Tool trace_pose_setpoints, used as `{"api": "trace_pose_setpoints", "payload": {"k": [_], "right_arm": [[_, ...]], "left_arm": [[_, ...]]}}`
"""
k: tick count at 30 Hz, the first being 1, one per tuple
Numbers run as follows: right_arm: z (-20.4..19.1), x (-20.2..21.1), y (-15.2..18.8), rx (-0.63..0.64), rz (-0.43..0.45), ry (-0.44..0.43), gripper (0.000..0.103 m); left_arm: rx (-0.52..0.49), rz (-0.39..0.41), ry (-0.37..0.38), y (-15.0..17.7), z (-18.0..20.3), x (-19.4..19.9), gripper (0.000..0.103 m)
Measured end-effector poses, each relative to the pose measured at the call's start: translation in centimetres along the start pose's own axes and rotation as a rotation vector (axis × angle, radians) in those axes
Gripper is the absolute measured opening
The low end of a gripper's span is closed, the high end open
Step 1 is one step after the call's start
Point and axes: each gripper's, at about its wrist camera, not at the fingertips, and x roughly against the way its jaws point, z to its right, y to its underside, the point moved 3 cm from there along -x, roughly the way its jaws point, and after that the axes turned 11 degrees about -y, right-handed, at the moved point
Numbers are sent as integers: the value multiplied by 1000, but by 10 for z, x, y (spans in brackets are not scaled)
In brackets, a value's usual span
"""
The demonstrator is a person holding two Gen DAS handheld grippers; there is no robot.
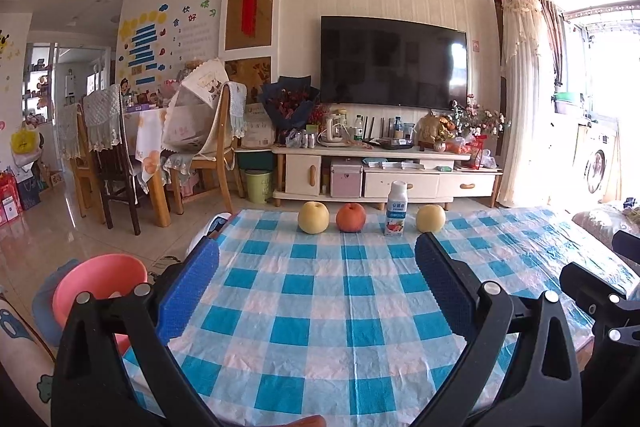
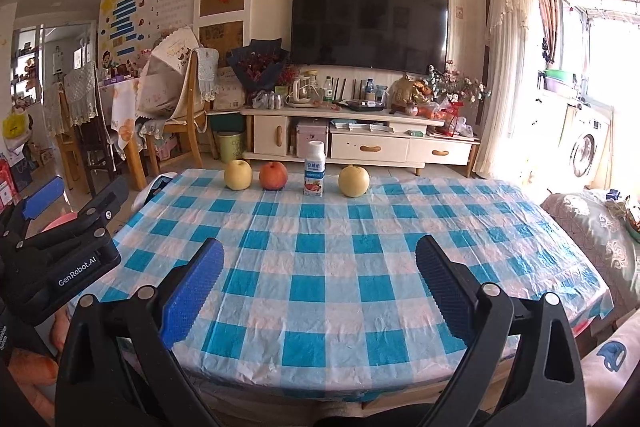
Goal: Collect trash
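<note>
Worktop (image 2: 360, 267) under checked cloth; row at its far edge. Yogurt bottle (image 2: 314, 169) upright, long axis vertical, between the red apple (image 2: 273, 176) and right pear (image 2: 353, 181), well ahead of both tongs. Right tongs (image 2: 320, 263) spread, empty, look nearer; left tongs (image 1: 316, 259) spread, empty.

The print on the drink bottle (image 1: 396, 209) is too small to be read, and the pink bin (image 1: 98, 285) (lower left of the left wrist view) is partly hidden by a gripper arm.
</note>
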Motion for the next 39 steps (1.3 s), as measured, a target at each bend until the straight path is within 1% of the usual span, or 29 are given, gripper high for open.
{"api": "trace_pose_setpoints", "payload": {"k": [13,27,39], "right_arm": [[-8,13,-7,22,33,10,96],[-13,10,-7,47,27,16,96],[-5,-26,6,30,-28,-11,96]], "left_arm": [[30,-5,7,-3,-9,4,99],[24,-23,6,4,-8,-3,99],[-3,-83,-4,21,2,-31,99]]}}
